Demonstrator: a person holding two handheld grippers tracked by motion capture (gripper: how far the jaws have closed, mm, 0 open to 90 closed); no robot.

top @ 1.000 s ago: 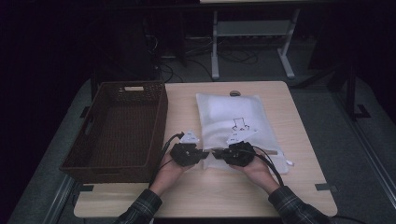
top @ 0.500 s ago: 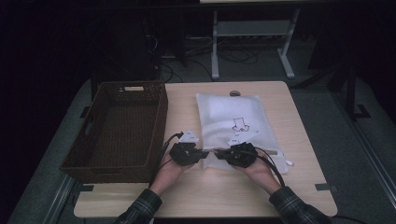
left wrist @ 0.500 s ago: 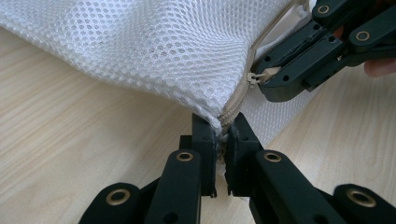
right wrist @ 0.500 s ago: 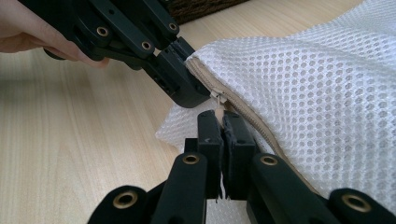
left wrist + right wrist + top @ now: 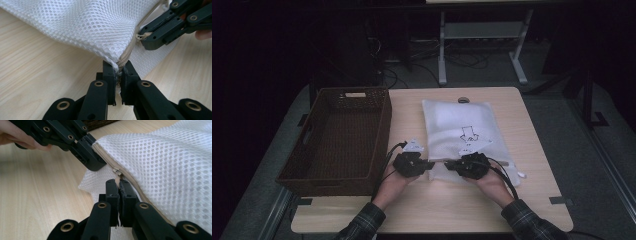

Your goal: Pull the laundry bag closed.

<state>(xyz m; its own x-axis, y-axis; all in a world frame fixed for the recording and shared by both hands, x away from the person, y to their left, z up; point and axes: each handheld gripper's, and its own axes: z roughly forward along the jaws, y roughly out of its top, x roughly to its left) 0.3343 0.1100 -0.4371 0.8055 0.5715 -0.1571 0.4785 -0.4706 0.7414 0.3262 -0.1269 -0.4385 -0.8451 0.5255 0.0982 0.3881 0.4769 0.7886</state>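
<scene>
The white mesh zip-up laundry bag point(image 5: 464, 137) lies flat on the pale wooden bench point(image 5: 412, 210), at about 3 o'clock from the dark brown woven basket point(image 5: 339, 137). It looks light, soft and floppy: the netting will sag and bunch when pulled, so one end has to be anchored while the beige zipper point(image 5: 126, 53) is worked. The best holds are the stitched corner at the zipper's end and the small zipper pull point(image 5: 117, 173).

The left gripper point(image 5: 118, 72) has its jaws pressed nearly together, pinching the bag's corner seam by the zipper's end. The right gripper point(image 5: 119, 185), at 3 o'clock from it along the bag's near edge, is clamped tight on the pull tab.
</scene>
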